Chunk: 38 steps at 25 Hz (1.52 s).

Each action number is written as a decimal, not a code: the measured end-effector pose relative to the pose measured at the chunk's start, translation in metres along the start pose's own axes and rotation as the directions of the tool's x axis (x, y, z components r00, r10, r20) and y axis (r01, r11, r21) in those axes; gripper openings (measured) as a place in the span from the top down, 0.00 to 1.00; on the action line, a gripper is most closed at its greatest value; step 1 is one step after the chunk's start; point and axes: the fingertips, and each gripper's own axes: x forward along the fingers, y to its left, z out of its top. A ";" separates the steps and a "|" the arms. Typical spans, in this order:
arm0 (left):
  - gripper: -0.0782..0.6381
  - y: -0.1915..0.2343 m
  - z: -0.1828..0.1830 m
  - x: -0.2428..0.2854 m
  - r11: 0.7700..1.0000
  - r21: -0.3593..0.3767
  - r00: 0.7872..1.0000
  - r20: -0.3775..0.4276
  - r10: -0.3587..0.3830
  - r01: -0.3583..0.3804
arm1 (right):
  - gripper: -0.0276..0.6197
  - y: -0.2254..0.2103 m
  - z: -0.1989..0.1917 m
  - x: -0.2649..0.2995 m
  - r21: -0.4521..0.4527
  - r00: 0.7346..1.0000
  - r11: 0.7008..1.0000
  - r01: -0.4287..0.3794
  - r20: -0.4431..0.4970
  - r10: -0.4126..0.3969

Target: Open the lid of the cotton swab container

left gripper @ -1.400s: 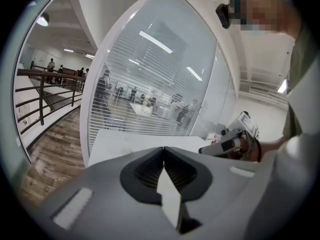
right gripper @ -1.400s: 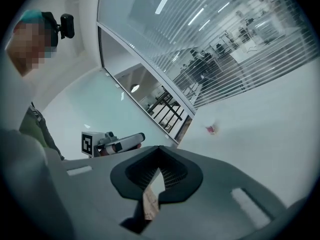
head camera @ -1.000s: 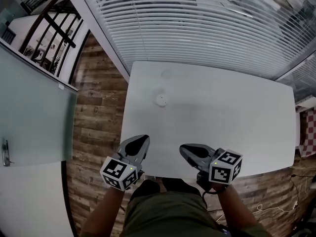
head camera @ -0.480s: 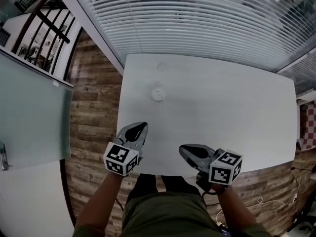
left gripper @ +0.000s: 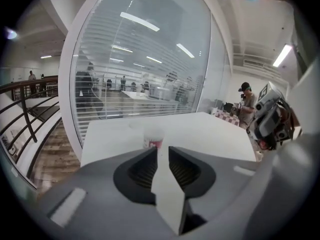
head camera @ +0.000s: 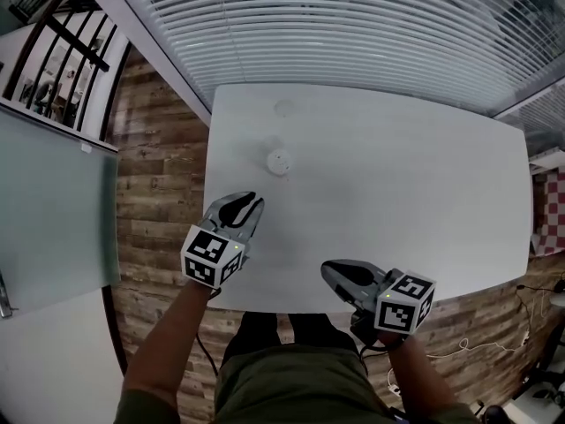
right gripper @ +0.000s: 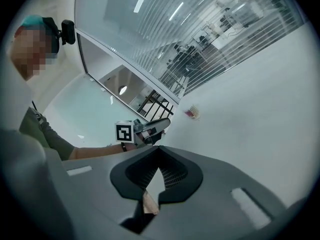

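Note:
The cotton swab container (head camera: 279, 161) is a small round clear tub with a white lid, standing on the white table (head camera: 406, 193) toward its far left. It also shows in the left gripper view as a container (left gripper: 153, 138) with a pink label, straight ahead of the jaws, and far off in the right gripper view (right gripper: 192, 112). My left gripper (head camera: 250, 204) hovers over the table a short way before the container, its jaws opening with nothing between them. My right gripper (head camera: 328, 270) rests near the table's front edge, shut and empty.
A faint round mark (head camera: 284, 108) lies near the table's far edge. Window blinds (head camera: 353, 34) run behind the table. Wooden floor (head camera: 159, 184) and a glass panel (head camera: 53, 210) lie to the left. A person's legs (head camera: 291, 369) are at the front edge.
My left gripper has moved forward over the table toward the container, and its jaws have parted. The right gripper has stayed where it was.

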 end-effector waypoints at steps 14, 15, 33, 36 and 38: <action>0.71 0.024 -0.015 0.050 0.985 0.133 0.991 -0.096 -0.098 0.111 | 0.94 -0.005 -0.011 0.019 0.049 0.999 0.998 0.039 0.000 -0.039; 0.70 0.023 -0.016 0.053 0.983 0.143 0.989 -0.103 -0.102 0.116 | 0.94 -0.006 -0.012 0.019 0.054 0.999 0.998 0.040 0.001 -0.040; 0.57 0.022 -0.007 0.092 0.932 0.300 0.969 -0.198 -0.147 0.203 | 0.94 -0.021 -0.017 0.021 0.097 0.998 0.994 0.057 -0.004 -0.057; 0.55 0.020 -0.004 0.096 0.919 0.329 0.965 -0.211 -0.154 0.218 | 0.94 -0.023 -0.016 0.019 0.098 0.998 0.993 0.065 -0.011 -0.065; 0.54 0.018 -0.002 0.099 0.910 0.339 0.961 -0.221 -0.168 0.237 | 0.94 -0.024 -0.016 0.018 0.100 0.998 0.993 0.067 -0.013 -0.066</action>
